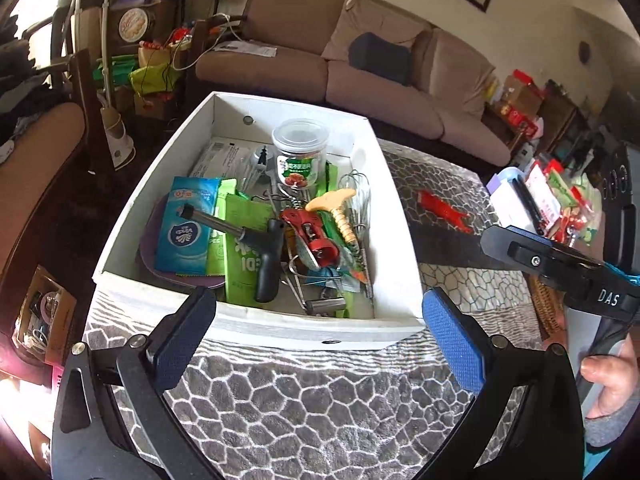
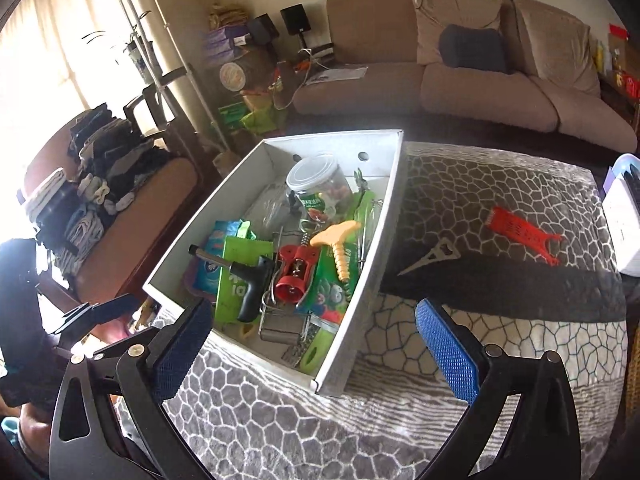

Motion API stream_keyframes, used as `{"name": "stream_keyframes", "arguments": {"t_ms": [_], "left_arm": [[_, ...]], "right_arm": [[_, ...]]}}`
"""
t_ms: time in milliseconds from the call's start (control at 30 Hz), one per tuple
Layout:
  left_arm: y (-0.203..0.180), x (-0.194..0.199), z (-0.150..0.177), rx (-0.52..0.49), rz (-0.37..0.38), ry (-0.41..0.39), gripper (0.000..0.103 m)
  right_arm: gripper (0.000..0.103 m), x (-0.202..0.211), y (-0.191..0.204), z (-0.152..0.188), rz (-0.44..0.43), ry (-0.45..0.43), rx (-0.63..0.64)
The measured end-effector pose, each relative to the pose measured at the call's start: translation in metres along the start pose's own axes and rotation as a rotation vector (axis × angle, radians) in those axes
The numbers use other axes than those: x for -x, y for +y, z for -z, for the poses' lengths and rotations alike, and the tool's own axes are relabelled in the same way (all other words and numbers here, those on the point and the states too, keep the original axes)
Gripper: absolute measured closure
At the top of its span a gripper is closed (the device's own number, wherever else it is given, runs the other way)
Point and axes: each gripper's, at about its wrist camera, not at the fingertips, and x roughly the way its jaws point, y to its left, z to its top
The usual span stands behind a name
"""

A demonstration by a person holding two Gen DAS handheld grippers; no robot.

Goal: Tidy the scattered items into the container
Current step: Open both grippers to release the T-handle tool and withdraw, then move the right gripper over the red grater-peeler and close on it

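Right wrist view: patterned grey cloth (image 2: 500,184) on table, brown sofa (image 2: 460,80) behind.

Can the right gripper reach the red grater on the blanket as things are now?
Probably yes: the right gripper is open and empty, and the red grater lies uncovered on the blanket, right of the white box.

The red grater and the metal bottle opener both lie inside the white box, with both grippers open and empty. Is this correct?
Not quite. The red grater and metal bottle opener lie on the patterned cloth outside the white box, as the right wrist view shows. The rest is correct.
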Motion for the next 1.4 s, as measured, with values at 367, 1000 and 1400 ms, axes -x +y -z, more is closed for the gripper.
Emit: {"name": "stream_keyframes", "arguments": {"t_ms": [367, 1000, 1400], "left_arm": [[-0.143, -0.053, 0.0, -0.175, 0.186, 0.046, 0.0], [-0.209, -0.218, 0.015, -0.176, 0.2, 0.181, 0.0], [-0.207, -0.243, 0.027, -0.164, 0.257, 0.218, 0.0]], "right_arm": [[0.0, 0.032, -0.133, 0.017, 0.111, -0.005, -0.134], [0.038, -0.069, -0.346, -0.002, 0.173, 0.078, -0.36], [0.016, -0.154, -0.319, -0.053, 0.17, 0.227, 0.19]]}}
